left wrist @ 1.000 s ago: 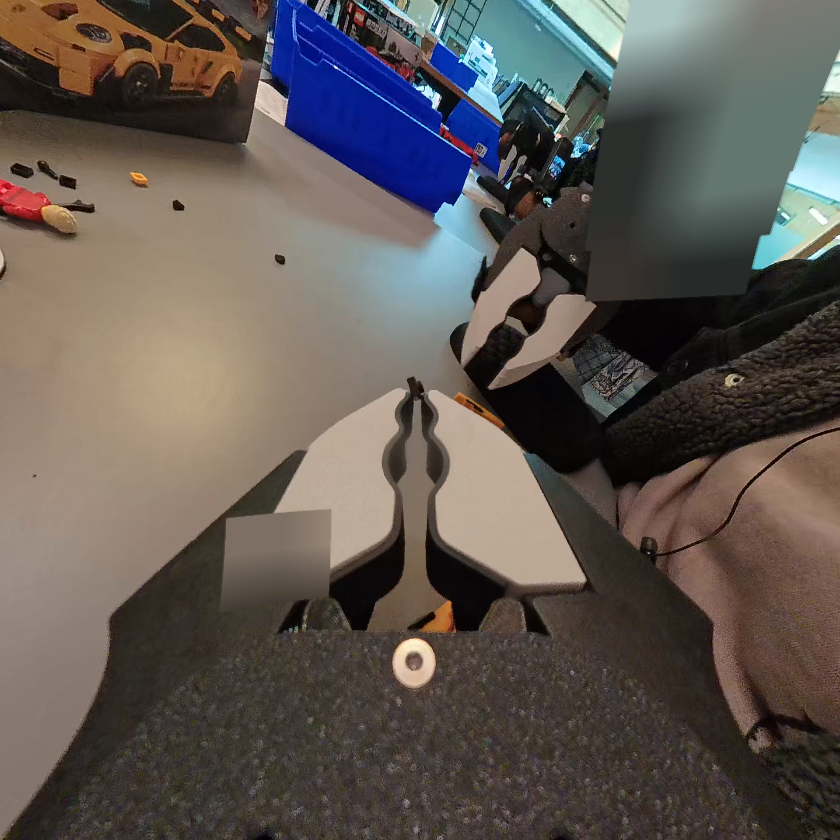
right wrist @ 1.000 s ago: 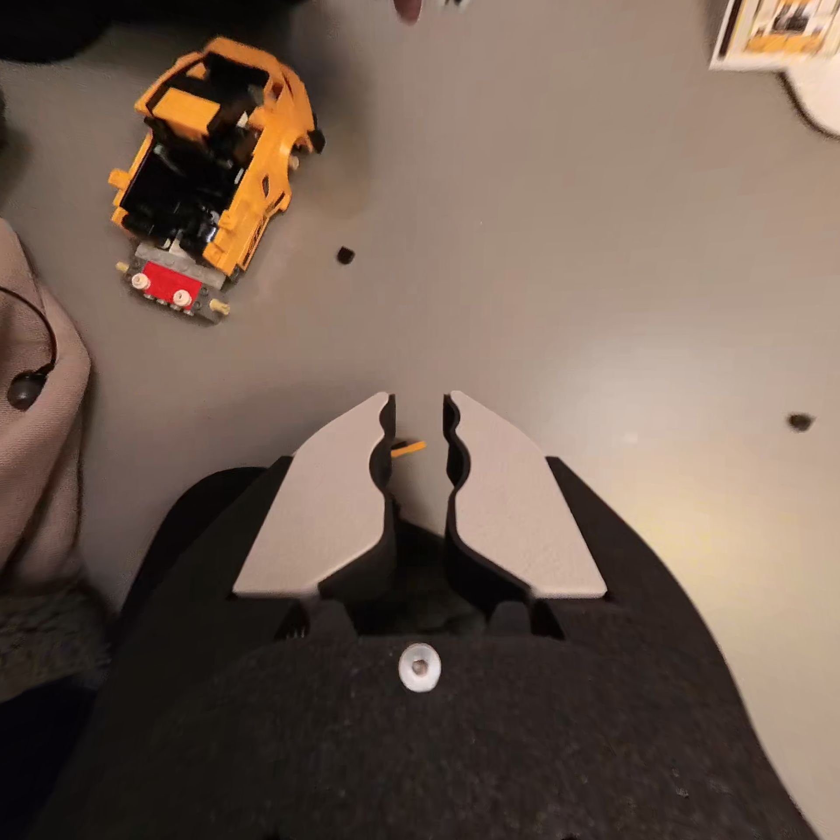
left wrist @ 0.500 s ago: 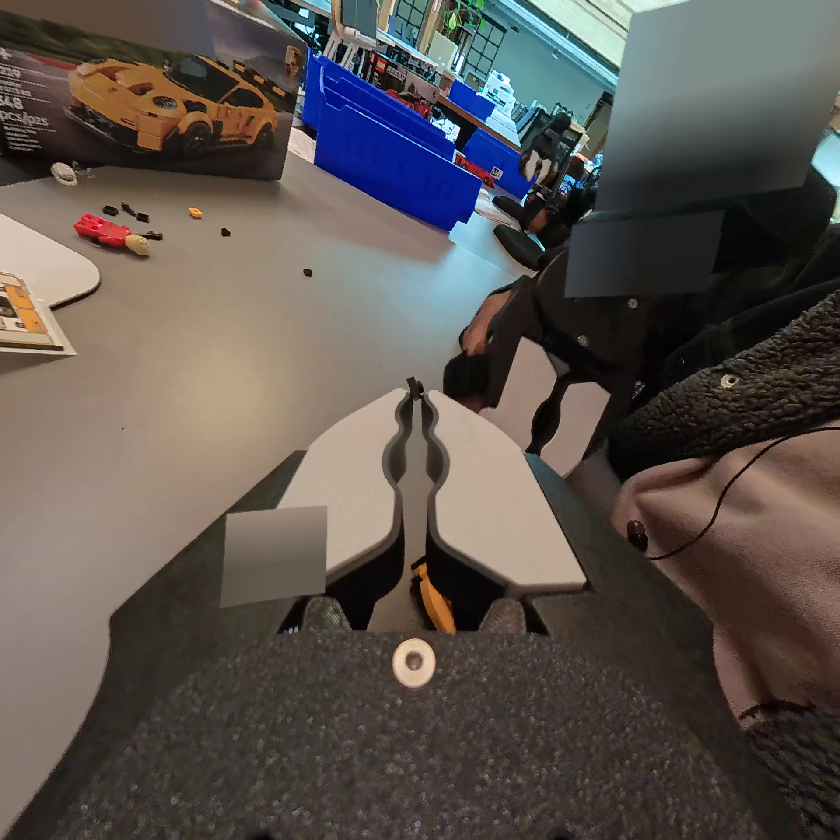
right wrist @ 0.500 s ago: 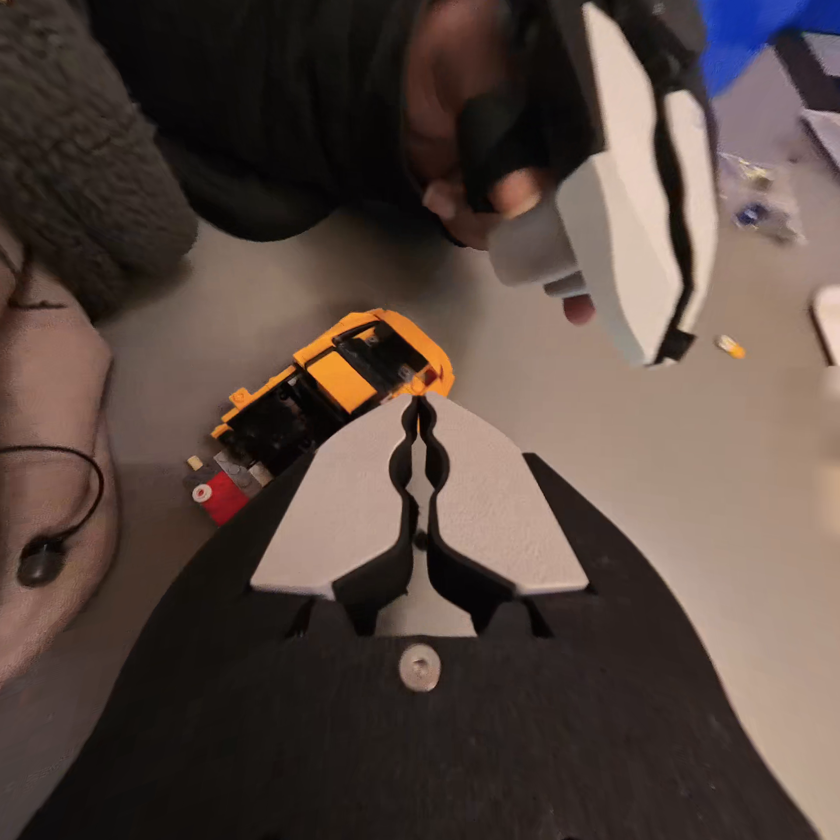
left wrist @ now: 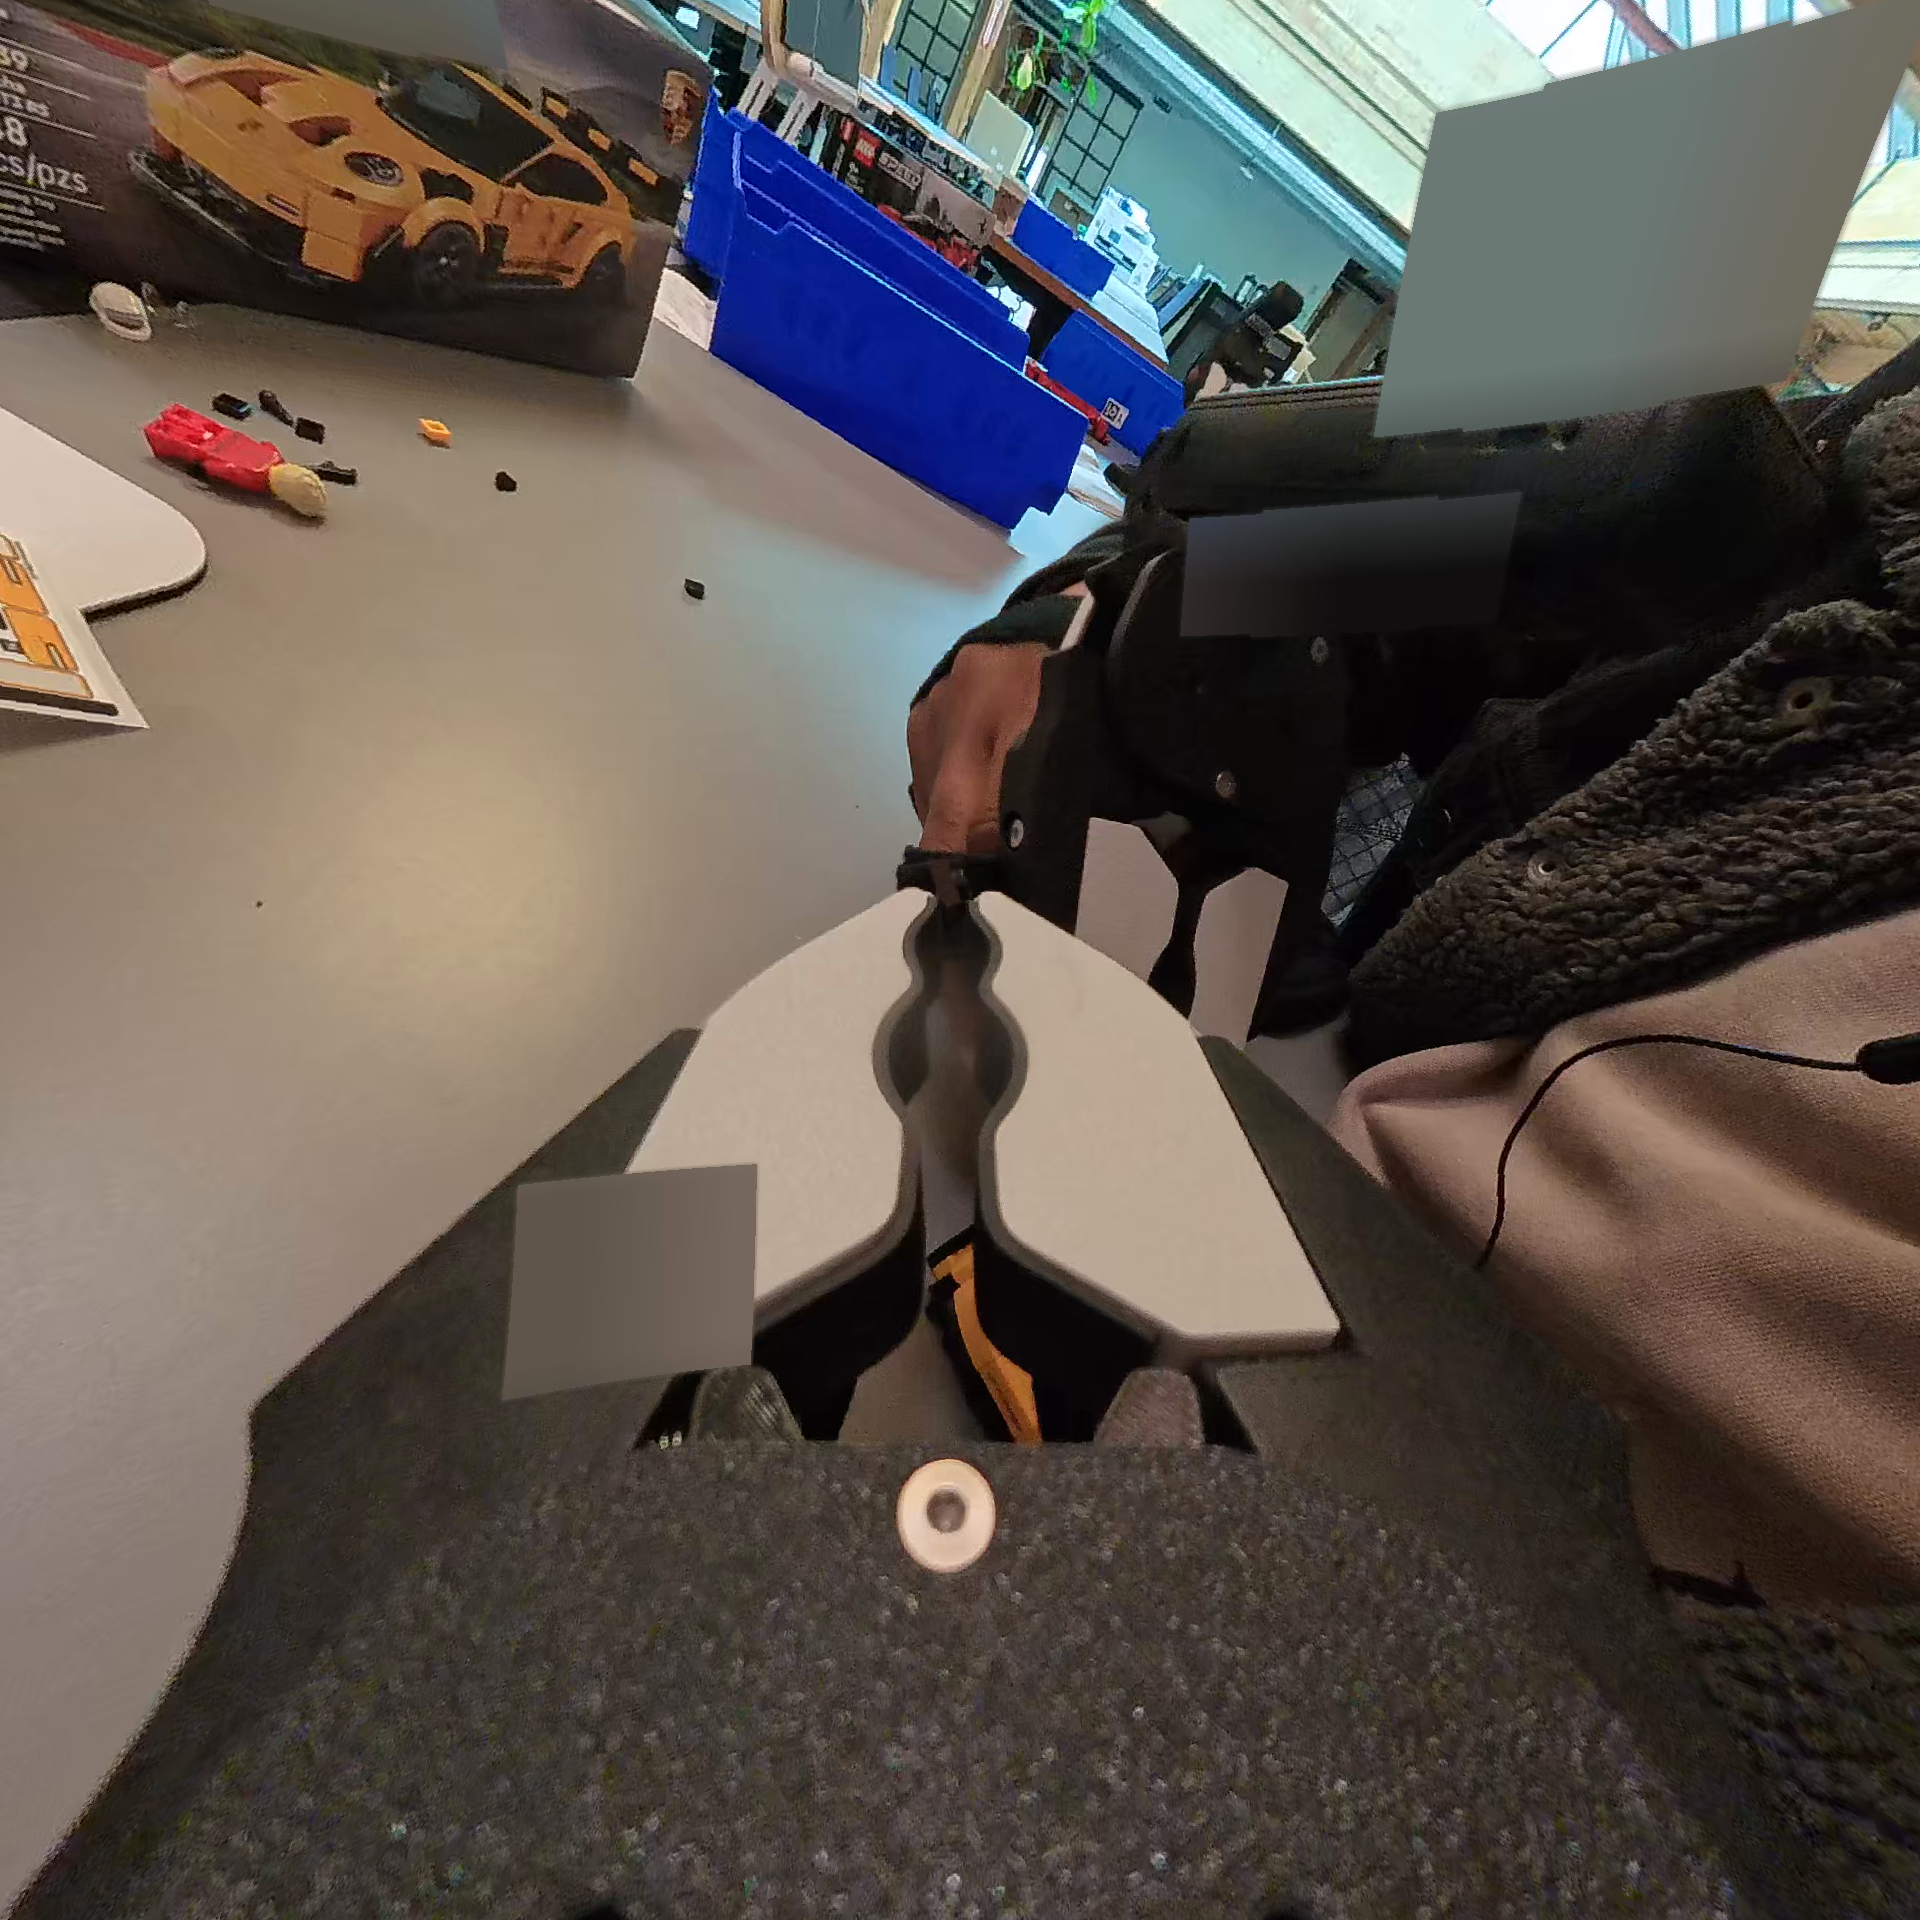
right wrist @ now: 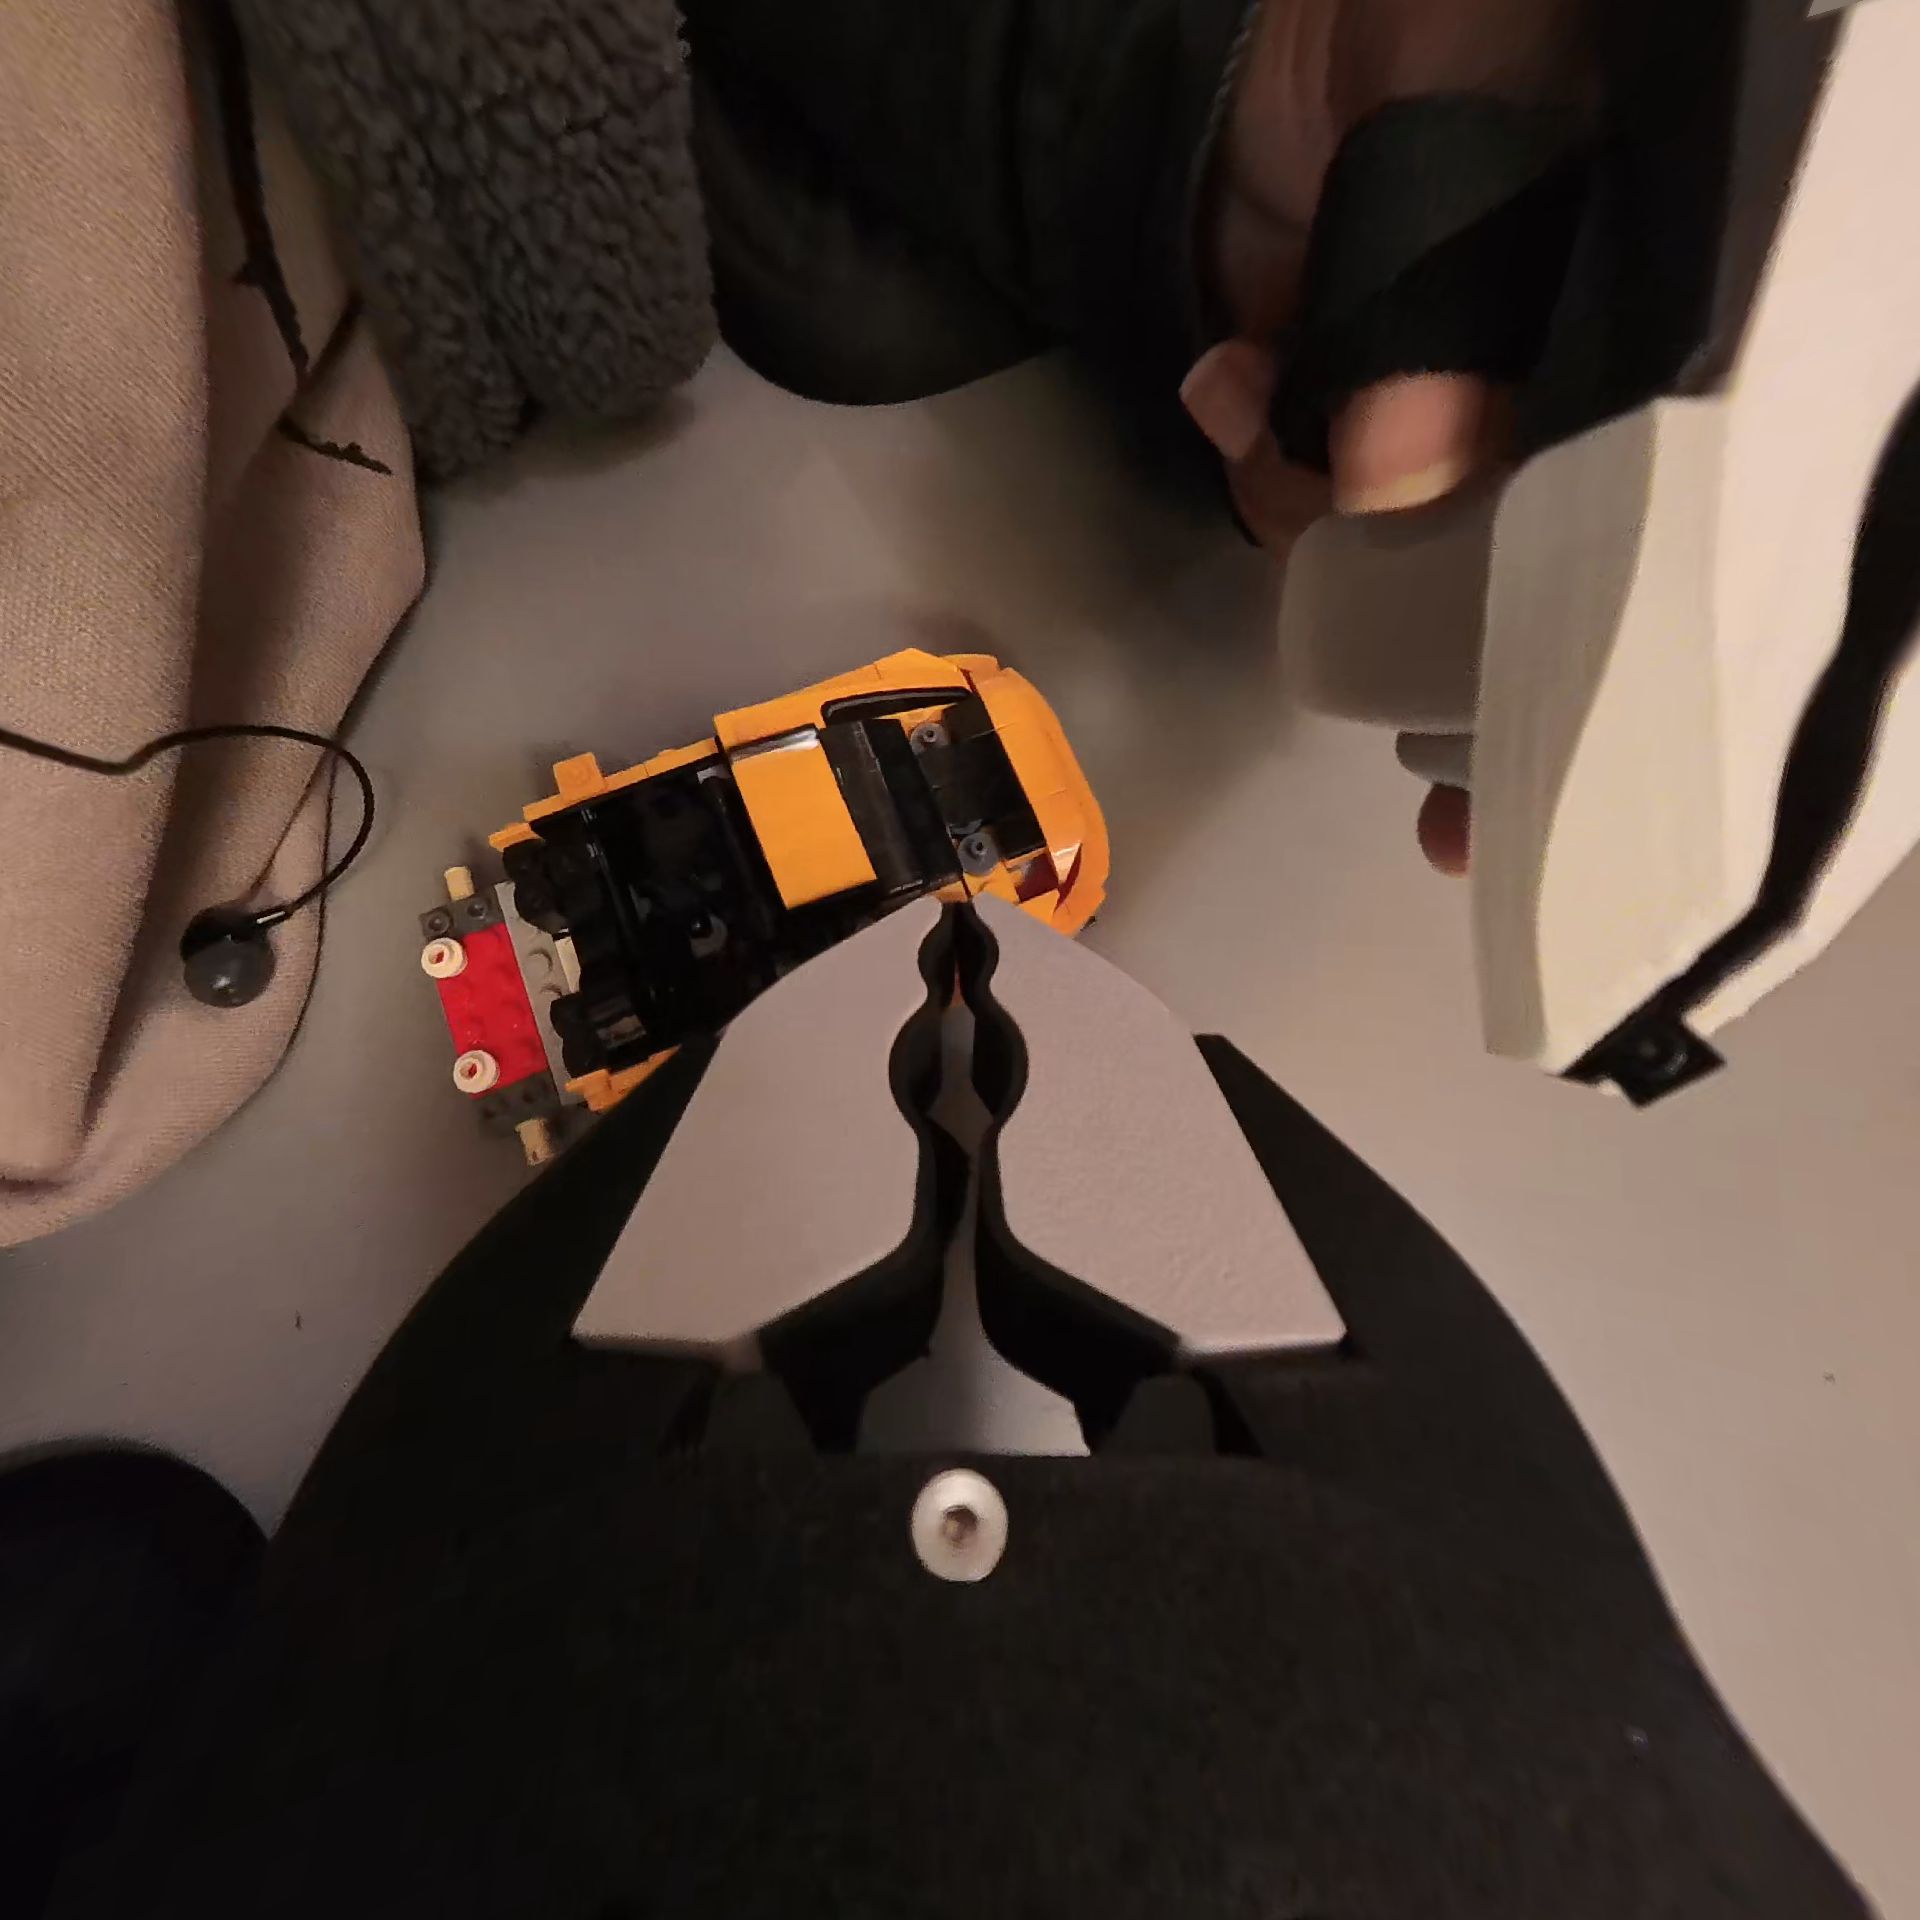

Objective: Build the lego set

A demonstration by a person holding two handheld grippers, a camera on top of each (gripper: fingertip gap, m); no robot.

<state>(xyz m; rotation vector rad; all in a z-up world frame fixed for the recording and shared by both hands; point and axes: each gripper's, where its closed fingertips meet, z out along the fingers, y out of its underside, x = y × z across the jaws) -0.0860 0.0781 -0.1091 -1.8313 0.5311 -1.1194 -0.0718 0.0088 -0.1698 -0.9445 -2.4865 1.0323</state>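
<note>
While the left gripper (left wrist: 948, 906) jaws clamp a small black piece (right wrist: 1647, 1062), the right gripper (right wrist: 957, 914) jaws sit together, tips beside the yellow toy car (right wrist: 790, 821) on the desk (right wrist: 1558, 1299).

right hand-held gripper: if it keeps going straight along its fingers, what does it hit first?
Most likely the orange brick-built car: the right hand-held gripper has its closed tips right at the car's near side by the front. Whether they already touch is unclear.

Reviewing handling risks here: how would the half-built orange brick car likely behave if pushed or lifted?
The orange brick car looks unfinished, with open black innards and exposed studs, so parts might pop off if squeezed. No wheels show, so it would probably slide on the smooth grey table, not roll. It is probably light.
</note>
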